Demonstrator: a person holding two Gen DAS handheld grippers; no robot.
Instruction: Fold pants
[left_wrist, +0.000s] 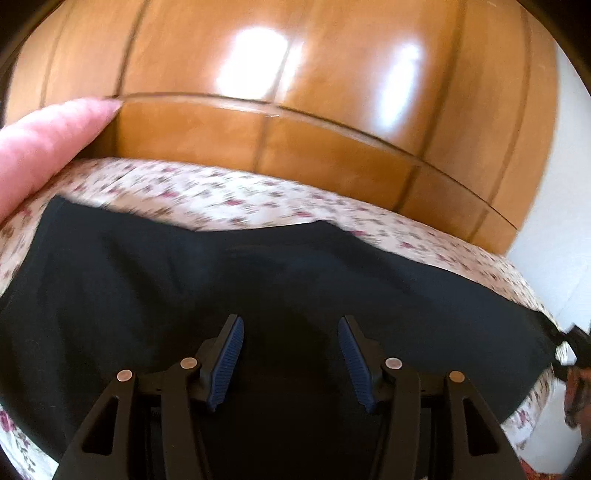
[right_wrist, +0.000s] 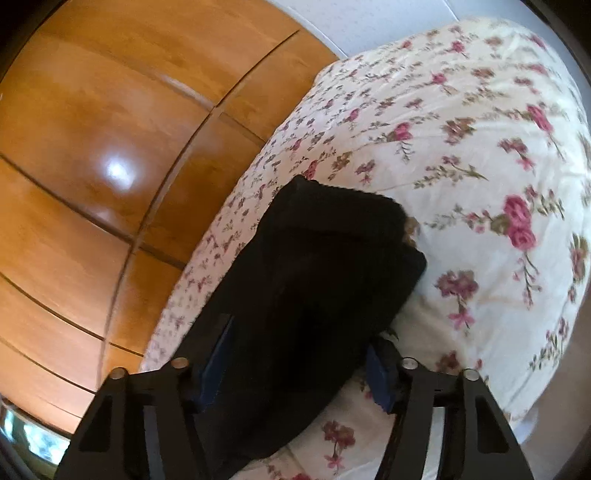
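Black pants (left_wrist: 258, 280) lie spread across a bed with a floral cover (left_wrist: 229, 199). My left gripper (left_wrist: 290, 321) hovers over their middle, open, its blue pads (left_wrist: 229, 354) apart with nothing pinched. In the right wrist view the pants (right_wrist: 325, 251) are bunched into a thick fold that fills the gap of my right gripper (right_wrist: 301, 336). Both its pads (right_wrist: 380, 380) bear on the cloth, so it is shut on the fold. The far end of the fold rests on the floral cover (right_wrist: 461, 155).
Glossy wooden panels (left_wrist: 295, 74) rise just behind the bed, also seen in the right wrist view (right_wrist: 92, 147). A pink soft item (left_wrist: 48, 147) lies at the bed's left. A white wall (left_wrist: 565, 184) stands at the right.
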